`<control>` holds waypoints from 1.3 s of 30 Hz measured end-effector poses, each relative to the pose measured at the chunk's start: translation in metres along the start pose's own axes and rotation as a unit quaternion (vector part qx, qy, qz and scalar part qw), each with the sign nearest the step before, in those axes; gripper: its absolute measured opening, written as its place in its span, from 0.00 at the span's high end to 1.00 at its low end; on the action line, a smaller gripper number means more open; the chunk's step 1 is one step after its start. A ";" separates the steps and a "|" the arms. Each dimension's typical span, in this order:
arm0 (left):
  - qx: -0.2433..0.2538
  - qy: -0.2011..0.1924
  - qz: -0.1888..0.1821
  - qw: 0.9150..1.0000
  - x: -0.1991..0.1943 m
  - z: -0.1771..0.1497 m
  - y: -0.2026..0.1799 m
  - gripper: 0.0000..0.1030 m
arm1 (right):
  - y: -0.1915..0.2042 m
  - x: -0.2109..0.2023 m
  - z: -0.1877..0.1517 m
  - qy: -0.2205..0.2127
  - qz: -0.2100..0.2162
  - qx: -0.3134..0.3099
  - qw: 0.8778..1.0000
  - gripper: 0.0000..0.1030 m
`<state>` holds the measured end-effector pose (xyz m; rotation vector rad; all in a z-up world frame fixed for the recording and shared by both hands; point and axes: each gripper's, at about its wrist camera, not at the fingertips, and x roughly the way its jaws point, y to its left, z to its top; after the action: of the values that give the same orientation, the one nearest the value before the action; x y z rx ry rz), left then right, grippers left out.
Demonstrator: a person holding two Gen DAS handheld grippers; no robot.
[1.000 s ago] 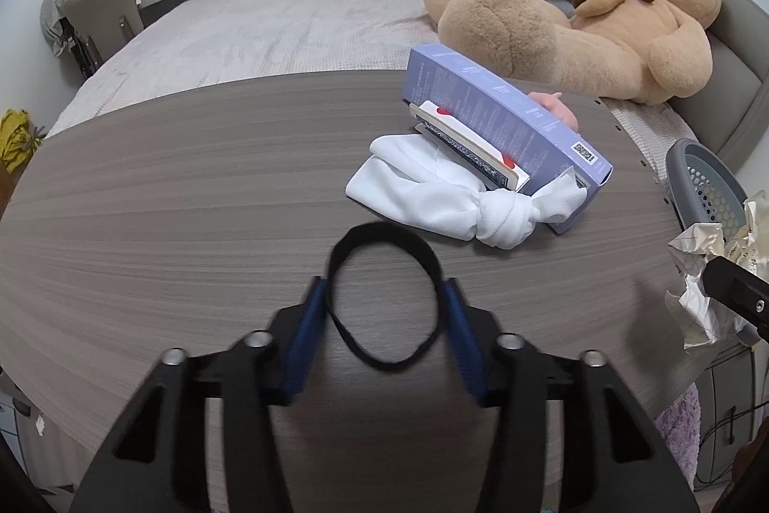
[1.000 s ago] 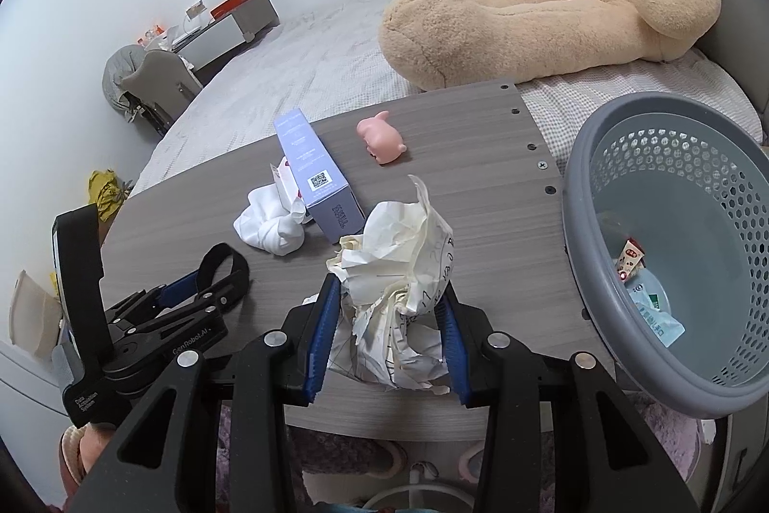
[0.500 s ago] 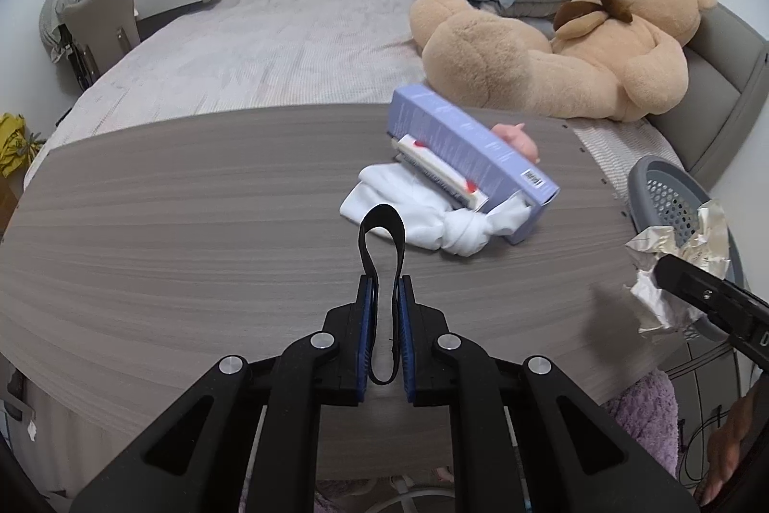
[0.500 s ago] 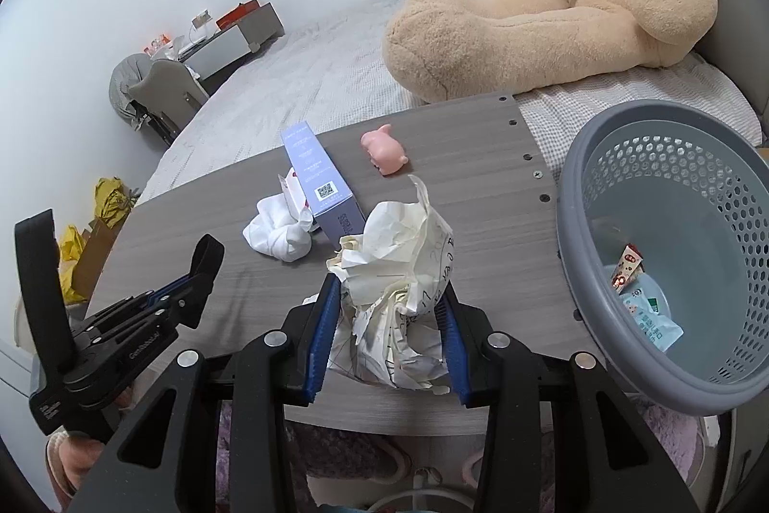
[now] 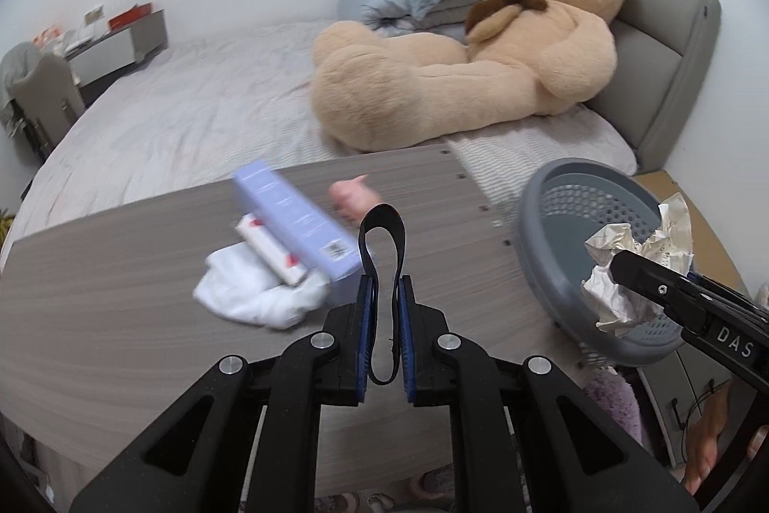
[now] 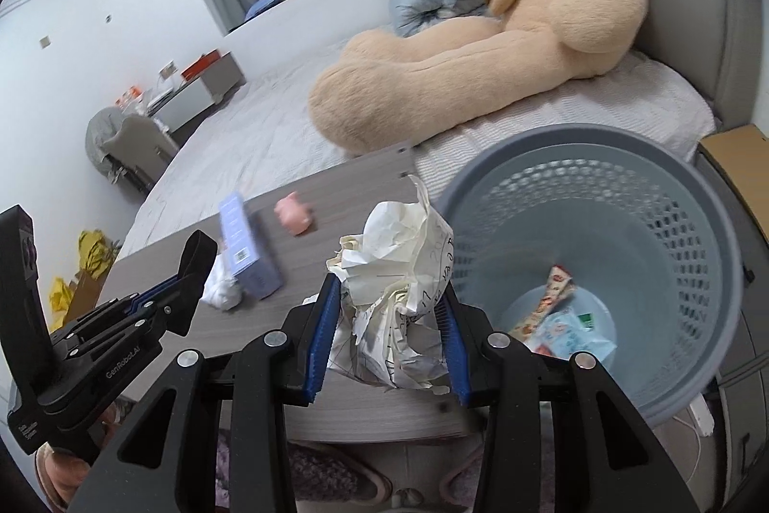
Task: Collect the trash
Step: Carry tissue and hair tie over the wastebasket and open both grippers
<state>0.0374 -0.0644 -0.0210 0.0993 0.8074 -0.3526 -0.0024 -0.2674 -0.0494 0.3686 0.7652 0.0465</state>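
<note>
My left gripper [image 5: 383, 296] is shut on a black elastic band [image 5: 382, 234], a loop that sticks up between the pads above the wooden table [image 5: 120, 311]. My right gripper [image 6: 388, 316] is shut on a crumpled ball of white paper [image 6: 399, 272] and holds it beside the rim of the grey mesh bin [image 6: 682, 195]. The paper [image 5: 634, 263] and the bin [image 5: 552, 219] also show at the right in the left wrist view. The left gripper [image 6: 158, 287] shows at the left in the right wrist view. Several wrappers [image 6: 557, 320] lie in the bin's bottom.
On the table lie a lilac box [image 5: 298, 219], a white cloth [image 5: 250, 292] and a small pink toy [image 5: 353, 195]. Behind is a bed with a big teddy bear [image 5: 480, 46]. The bin stands off the table's right end.
The left gripper closed on the black band, lifted it off the table and swung right towards the bin. The right gripper carried the paper closer to the bin.
</note>
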 end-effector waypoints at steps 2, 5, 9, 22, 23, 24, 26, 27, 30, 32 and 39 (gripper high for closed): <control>0.014 0.001 -0.012 1.000 0.004 0.006 -0.020 0.89 | -0.018 -0.005 0.002 -0.004 -0.011 0.013 1.000 0.62; 0.033 0.003 -0.029 0.999 0.012 0.012 -0.046 0.89 | -0.044 -0.012 0.004 -0.006 -0.029 0.031 0.999 0.62; 0.055 0.011 -0.050 0.997 0.025 0.021 -0.079 0.89 | -0.074 -0.019 0.006 -0.010 -0.049 0.051 0.997 0.62; 0.098 0.039 -0.066 0.992 0.062 0.033 -0.147 0.89 | -0.136 -0.018 0.010 -0.006 -0.061 0.088 0.994 0.62; 0.099 0.041 -0.066 0.992 0.064 0.033 -0.149 0.88 | -0.138 -0.017 0.010 -0.005 -0.060 0.090 0.994 0.61; 0.100 0.043 -0.066 0.992 0.066 0.033 -0.151 0.86 | -0.141 -0.015 0.010 -0.004 -0.059 0.090 0.994 0.61; 0.101 0.048 -0.065 0.992 0.069 0.032 -0.155 0.86 | -0.145 -0.012 0.011 -0.001 -0.057 0.092 0.994 0.61; 0.103 0.051 -0.063 0.991 0.072 0.033 -0.157 0.86 | -0.147 -0.011 0.011 0.000 -0.055 0.091 0.994 0.61; 0.105 0.056 -0.059 0.991 0.077 0.034 -0.159 0.86 | -0.151 -0.006 0.013 0.003 -0.052 0.091 0.994 0.61; 0.106 0.059 -0.057 0.991 0.079 0.035 -0.161 0.86 | -0.153 -0.005 0.013 0.004 -0.052 0.091 0.995 0.61; 0.106 0.072 -0.054 0.990 0.086 0.035 -0.162 0.76 | -0.158 -0.007 0.013 -0.001 -0.053 0.093 0.994 0.50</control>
<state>0.0598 -0.2473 -0.0516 0.2836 0.9188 -0.5373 -0.0126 -0.4202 -0.0904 0.5054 0.7876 -0.1255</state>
